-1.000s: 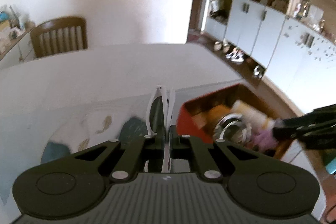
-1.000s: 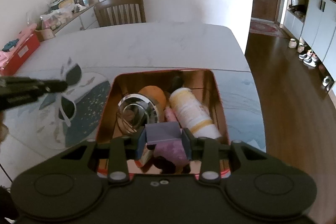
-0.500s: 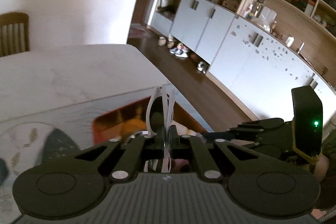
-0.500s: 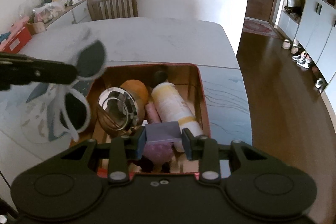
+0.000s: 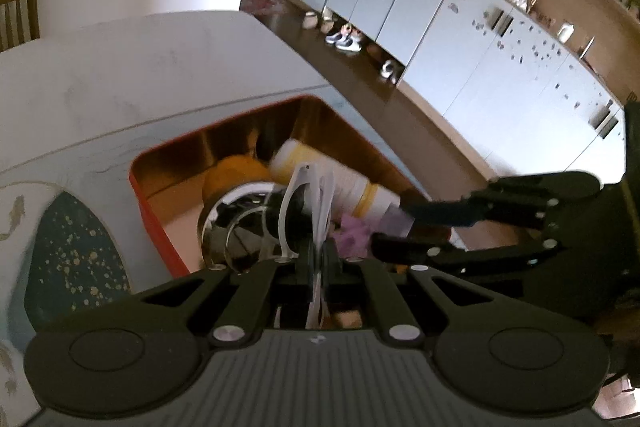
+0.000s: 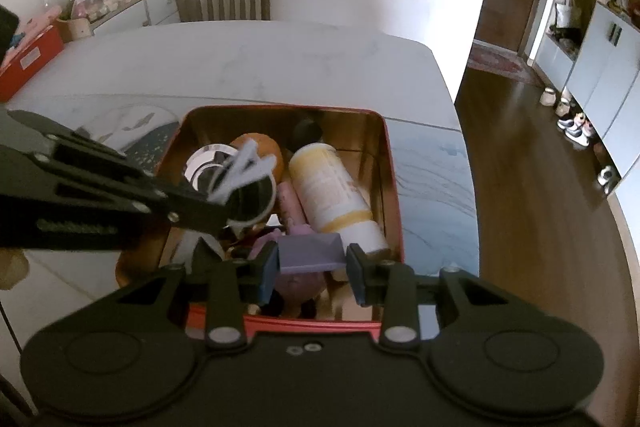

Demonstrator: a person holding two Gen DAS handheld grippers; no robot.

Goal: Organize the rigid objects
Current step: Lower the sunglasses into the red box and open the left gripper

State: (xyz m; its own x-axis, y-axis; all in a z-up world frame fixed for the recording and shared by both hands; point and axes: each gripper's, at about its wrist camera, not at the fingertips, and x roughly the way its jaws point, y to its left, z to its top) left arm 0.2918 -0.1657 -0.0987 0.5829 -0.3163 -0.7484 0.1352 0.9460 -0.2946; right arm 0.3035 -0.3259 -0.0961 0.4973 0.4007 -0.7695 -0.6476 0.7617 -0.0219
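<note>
the left gripper (image 5: 318,259) has its jaws pressed fully together on the folded arms of a pair of white sunglasses (image 6: 250,187), which stick out past the fingertips and hang above the open red tin (image 6: 390,163) that sits on the desk (image 6: 280,59); holding them by the thin arms keeps the dark lenses clear of the pads and lets the frame go in lens-end first, which looks like the plan, since the tin is where the loose hard things are being gathered. the right gripper (image 6: 312,265) is partly closed on a small purple block (image 6: 310,253), its pads against the block's two sides, and it is held low over the near end of the tin, most likely waiting its turn so the two grippers do not crowd each other. inside the tin lie a white and yellow bottle (image 6: 330,187), a shiny metal lid or dish (image 5: 236,223), an orange round thing (image 6: 262,147) and something pink-purple and soft-looking (image 5: 352,233) beneath the block. much is hard to read: the sunglasses are blurred in the right wrist view, so their exact tilt is unclear; the left gripper covers the tin's near left corner there; what the metal piece really is i cannot tell, and a dark object at the far end of the tin is too dim to name.
</note>
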